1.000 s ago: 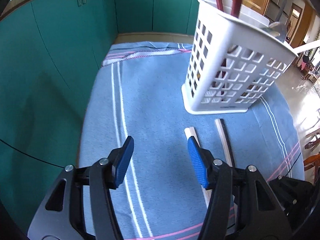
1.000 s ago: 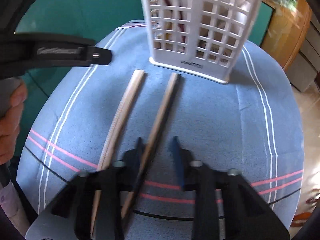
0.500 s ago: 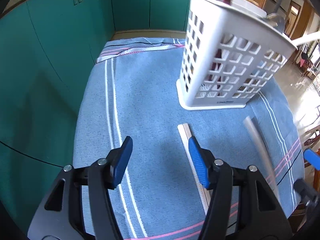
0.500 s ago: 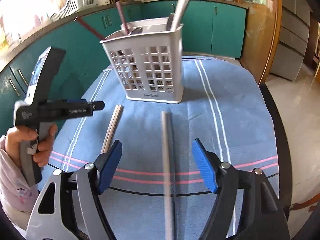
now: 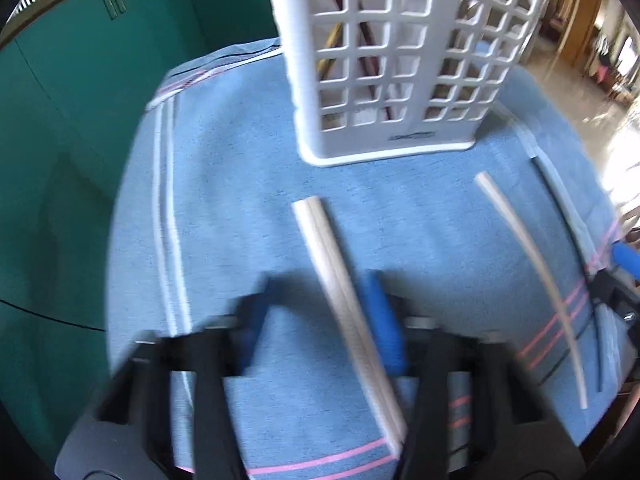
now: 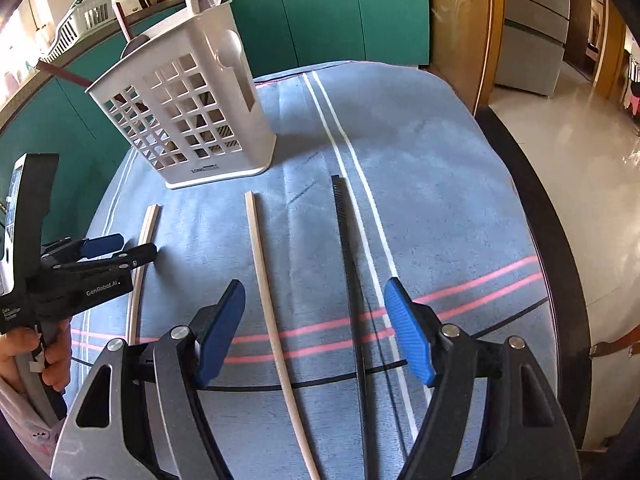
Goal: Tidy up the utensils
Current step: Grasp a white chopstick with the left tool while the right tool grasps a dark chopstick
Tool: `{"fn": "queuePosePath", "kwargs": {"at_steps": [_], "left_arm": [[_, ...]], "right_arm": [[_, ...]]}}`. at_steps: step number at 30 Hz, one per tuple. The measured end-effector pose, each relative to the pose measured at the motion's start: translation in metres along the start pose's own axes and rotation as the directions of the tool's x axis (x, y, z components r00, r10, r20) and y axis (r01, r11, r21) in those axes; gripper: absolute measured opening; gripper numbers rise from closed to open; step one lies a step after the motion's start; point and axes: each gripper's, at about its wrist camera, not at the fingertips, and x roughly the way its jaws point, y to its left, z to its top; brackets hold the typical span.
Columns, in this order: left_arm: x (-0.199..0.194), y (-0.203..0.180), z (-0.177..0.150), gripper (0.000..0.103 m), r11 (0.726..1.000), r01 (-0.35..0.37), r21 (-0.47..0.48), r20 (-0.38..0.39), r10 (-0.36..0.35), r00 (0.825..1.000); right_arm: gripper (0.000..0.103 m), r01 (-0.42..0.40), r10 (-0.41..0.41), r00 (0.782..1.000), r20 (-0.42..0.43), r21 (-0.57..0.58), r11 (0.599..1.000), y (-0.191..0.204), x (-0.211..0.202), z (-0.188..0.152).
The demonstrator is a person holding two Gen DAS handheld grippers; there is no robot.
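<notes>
A white slotted utensil basket (image 6: 192, 116) stands on the blue cloth and holds several utensils; it also shows in the left wrist view (image 5: 400, 60). Three chopsticks lie in front of it. A pale chopstick (image 5: 344, 300) lies between the jaws of my open left gripper (image 5: 320, 328), blurred by motion; it shows in the right wrist view (image 6: 146, 236). A second pale chopstick (image 6: 268, 292) and a black chopstick (image 6: 348, 264) lie between the jaws of my open right gripper (image 6: 316, 324), which is empty.
The blue striped cloth (image 6: 420, 168) covers a round table with a dark rim (image 6: 536, 216). Green cabinets (image 6: 320, 12) stand behind. The left gripper (image 6: 100, 256) and the hand holding it show at the left of the right wrist view.
The right gripper has let go of the pale chopstick, which now lies on the cloth. The left gripper has dropped forward so its jaws straddle the left chopstick.
</notes>
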Motion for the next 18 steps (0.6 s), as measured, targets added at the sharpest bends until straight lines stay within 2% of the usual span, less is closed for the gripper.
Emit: {"fn": "queuePosePath", "kwargs": {"at_steps": [2, 4, 7, 11, 12, 13, 14, 18], "left_arm": [[-0.001, -0.005, -0.002, 0.016, 1.000, -0.005, 0.015, 0.004, 0.005, 1.000], [-0.001, -0.008, -0.003, 0.012, 1.000, 0.019, 0.012, 0.007, -0.019, 1.000], [-0.011, -0.008, -0.004, 0.012, 1.000, 0.031, 0.002, 0.028, -0.031, 0.999], [-0.046, 0.000, -0.001, 0.013, 0.993, 0.115, -0.013, 0.101, -0.113, 0.988], [-0.052, 0.002, 0.000, 0.022, 0.992, 0.125, -0.012, 0.118, -0.123, 0.985], [-0.054, 0.004, 0.001, 0.044, 0.993, 0.121, -0.015, 0.128, -0.118, 0.985], [-0.056, 0.007, 0.001, 0.050, 0.995, 0.097, -0.024, 0.141, -0.092, 0.986], [-0.045, 0.022, 0.007, 0.052, 0.996, 0.059, -0.066, 0.114, -0.051, 0.992]], "right_arm": [[0.071, -0.009, 0.009, 1.000, 0.006, -0.003, 1.000, 0.001, 0.000, -0.001], [0.071, -0.011, 0.011, 1.000, 0.011, -0.006, 1.000, 0.003, -0.004, -0.001], [0.071, -0.016, 0.017, 1.000, 0.015, -0.009, 1.000, 0.003, -0.007, -0.002], [0.071, -0.013, 0.013, 1.000, 0.018, -0.001, 1.000, 0.000, -0.009, -0.003], [0.071, -0.012, 0.012, 1.000, 0.017, 0.000, 1.000, -0.001, -0.009, -0.003], [0.071, -0.010, 0.010, 1.000, 0.017, 0.001, 1.000, -0.001, -0.009, -0.003], [0.071, -0.009, 0.009, 1.000, 0.017, 0.001, 1.000, -0.001, -0.010, -0.003], [0.071, -0.005, 0.005, 1.000, 0.020, 0.002, 1.000, -0.001, -0.010, -0.003]]}}
